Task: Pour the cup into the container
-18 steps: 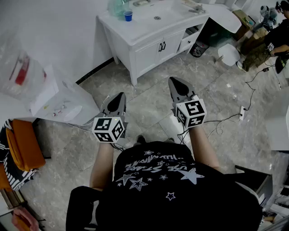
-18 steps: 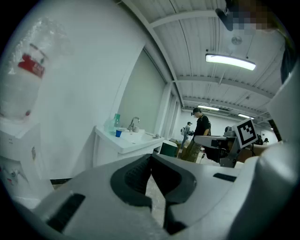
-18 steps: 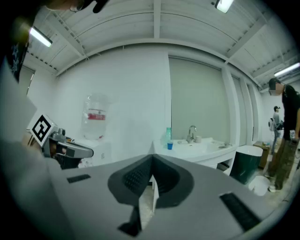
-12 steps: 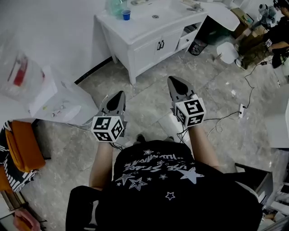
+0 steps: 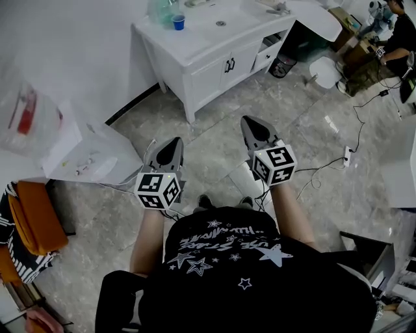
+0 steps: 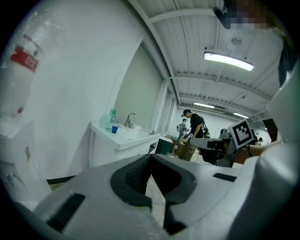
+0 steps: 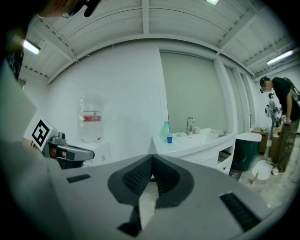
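Clearly, the cup point(image 5: 178, 23) is not being touched; left gripper point(image 5: 173, 142) and right gripper point(image 5: 251, 122) are being held empty, fingers point(image 7: 136, 178) together.

Count, this frame. Grippers: two, the left gripper point(image 5: 173, 144) and the right gripper point(image 5: 252, 125). Marker cubes: two, left cube point(image 5: 158, 189) and right cube point(image 5: 274, 163). White vanity cabinet point(image 5: 208, 49): one, with two doors point(image 5: 214, 73). On its top: one blue cup point(image 5: 178, 23), one greenish bottle point(image 5: 159, 10), one faucet point(image 7: 190, 124). Large water jug point(image 7: 91, 117): one. Bystander in black point(image 7: 281, 112): one.
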`<state>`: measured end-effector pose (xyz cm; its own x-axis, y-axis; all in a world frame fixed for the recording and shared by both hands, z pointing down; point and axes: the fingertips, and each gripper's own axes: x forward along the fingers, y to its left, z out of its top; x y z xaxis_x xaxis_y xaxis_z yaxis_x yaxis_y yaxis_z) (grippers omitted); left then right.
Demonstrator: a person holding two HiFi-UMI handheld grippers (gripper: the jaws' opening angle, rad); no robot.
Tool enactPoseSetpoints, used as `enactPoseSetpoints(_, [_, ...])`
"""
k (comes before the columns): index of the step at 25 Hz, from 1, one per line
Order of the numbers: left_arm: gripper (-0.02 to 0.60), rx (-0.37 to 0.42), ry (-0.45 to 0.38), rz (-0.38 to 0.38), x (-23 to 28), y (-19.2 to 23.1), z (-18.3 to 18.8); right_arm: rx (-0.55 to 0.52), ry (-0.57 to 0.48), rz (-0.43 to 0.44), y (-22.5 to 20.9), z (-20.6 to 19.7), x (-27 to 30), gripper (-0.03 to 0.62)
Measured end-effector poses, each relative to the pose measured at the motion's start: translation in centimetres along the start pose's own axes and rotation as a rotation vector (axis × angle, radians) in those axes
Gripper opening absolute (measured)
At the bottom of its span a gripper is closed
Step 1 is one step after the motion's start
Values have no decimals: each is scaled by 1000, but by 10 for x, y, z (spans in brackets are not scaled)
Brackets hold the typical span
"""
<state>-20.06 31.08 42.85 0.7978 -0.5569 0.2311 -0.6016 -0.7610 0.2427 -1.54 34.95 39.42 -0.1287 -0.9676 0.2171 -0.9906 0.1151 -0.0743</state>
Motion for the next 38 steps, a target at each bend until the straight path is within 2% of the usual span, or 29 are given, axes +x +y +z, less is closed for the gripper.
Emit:
enactPoseSetpoints(2, [9,1,8,-4,-2,6,-4,29,-3,5,4,-4,5,6])
enactPoseSetpoints(6, [11,0,14,-15,-3,20,-6,22,-48,-4,11,-3,14,8])
enactPoseSetpoints(13, [11,7,15,-34,3,26,-1,30,-23,-14,9,-8,19,175])
enactPoseSetpoints(21, [11,35,11,-19,21,30,11,29,-32,-14,-12,-1,43,269])
enactPoseSetpoints(28, [11,20,31,47,65,57,17,37,-33,19,-53,2,93,312])
enactPoseSetpoints(38, [11,2,53,145,173,83,47,66,4,110,-147,17,192,381])
